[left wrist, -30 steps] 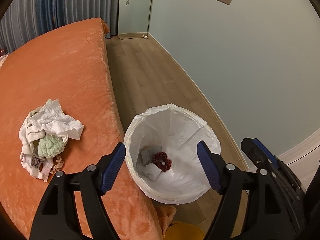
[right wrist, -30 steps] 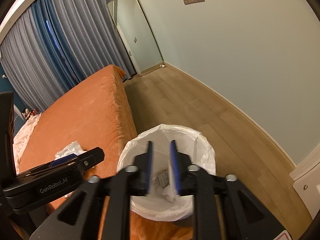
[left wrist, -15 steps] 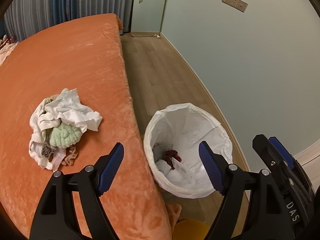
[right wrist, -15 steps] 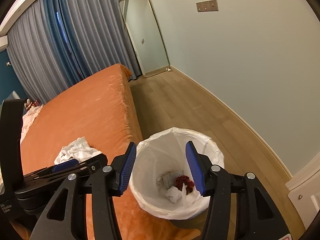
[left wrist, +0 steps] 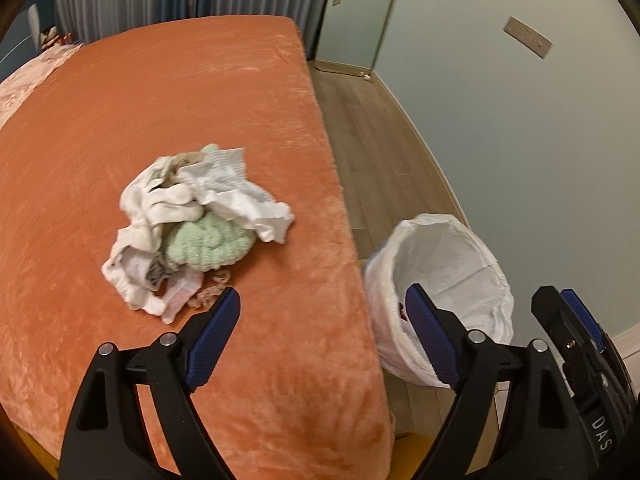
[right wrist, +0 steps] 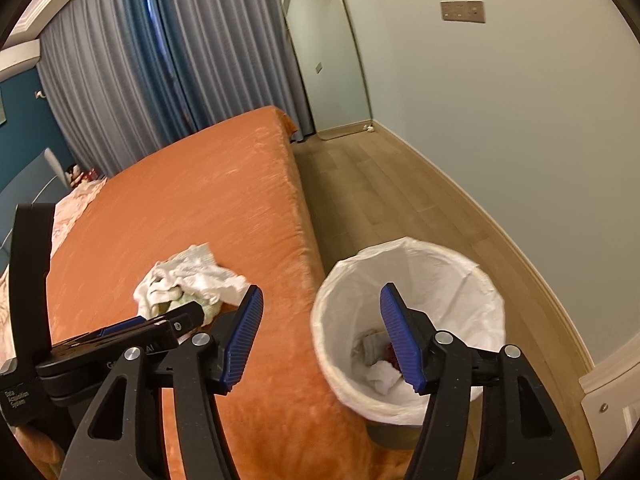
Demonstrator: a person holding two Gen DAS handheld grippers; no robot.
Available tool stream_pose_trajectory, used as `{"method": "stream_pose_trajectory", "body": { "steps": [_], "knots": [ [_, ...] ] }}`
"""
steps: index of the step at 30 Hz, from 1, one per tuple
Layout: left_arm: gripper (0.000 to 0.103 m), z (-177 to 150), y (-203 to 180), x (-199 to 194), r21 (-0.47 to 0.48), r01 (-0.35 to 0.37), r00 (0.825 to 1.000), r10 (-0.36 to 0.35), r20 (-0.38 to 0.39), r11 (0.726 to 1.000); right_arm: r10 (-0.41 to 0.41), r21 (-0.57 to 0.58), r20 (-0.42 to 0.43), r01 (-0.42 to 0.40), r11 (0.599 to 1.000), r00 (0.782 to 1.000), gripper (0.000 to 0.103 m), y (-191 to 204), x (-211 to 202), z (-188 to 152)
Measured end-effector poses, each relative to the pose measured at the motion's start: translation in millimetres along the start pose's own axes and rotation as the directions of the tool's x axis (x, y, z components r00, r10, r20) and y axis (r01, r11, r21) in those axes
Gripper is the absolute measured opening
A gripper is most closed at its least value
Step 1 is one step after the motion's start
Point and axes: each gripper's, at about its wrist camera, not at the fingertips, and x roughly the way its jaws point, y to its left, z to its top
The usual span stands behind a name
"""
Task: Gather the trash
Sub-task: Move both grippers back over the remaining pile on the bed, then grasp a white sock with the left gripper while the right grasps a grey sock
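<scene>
A heap of crumpled white tissues, a pale green knit piece and small beige scraps (left wrist: pixel 192 224) lies on the orange bed (left wrist: pixel 160 112). My left gripper (left wrist: pixel 322 316) is open and empty, above the bed edge, just right of and nearer than the heap. A bin lined with a white bag (left wrist: pixel 444 280) stands on the floor beside the bed. In the right wrist view the bin (right wrist: pixel 412 312) holds white tissues and a dark red scrap (right wrist: pixel 388 352). My right gripper (right wrist: pixel 320 312) is open and empty above the bin's left rim. The heap (right wrist: pixel 188 284) shows left of it.
Wooden floor (right wrist: pixel 380 196) runs between the bed and the pale wall (right wrist: pixel 500 120). A mirror (right wrist: pixel 328 56) leans at the far end beside grey and blue curtains (right wrist: pixel 160 60). A pink patterned cloth (left wrist: pixel 28 76) lies at the bed's far left.
Both grippers have swung left from over the bin towards the bed. The right gripper opened from nearly shut, and a dark red scrap now lies in the bin.
</scene>
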Motion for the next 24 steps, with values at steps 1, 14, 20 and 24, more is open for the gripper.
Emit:
{"method": "stream_pose_trajectory", "body": {
  "steps": [1,14,20,24],
  "knots": [
    [0.081,-1,6,0,-0.008,-0.004,1.000,0.004,-0.003,1.000,0.003,-0.005,-0.004,-0.003,1.000,1.000,0.059,3,2,-2],
    [0.081,-26,124,21,-0.149,-0.117,0.992,0.106,-0.075,0.982,0.047,-0.068,-0.115,-0.055,0.996,0.992,0.059,64,44,-36],
    [0.080,-35,174,35,-0.201,-0.163,0.984,0.144,-0.110,0.966,0.065,-0.098,-0.170,-0.082,0.992,0.983,0.059,95,68,-53],
    [0.080,-34,196,49,-0.200,-0.184,0.978,0.160,-0.132,0.962,0.072,-0.121,-0.204,-0.099,0.988,0.976,0.059,116,86,-62]
  ]
}}
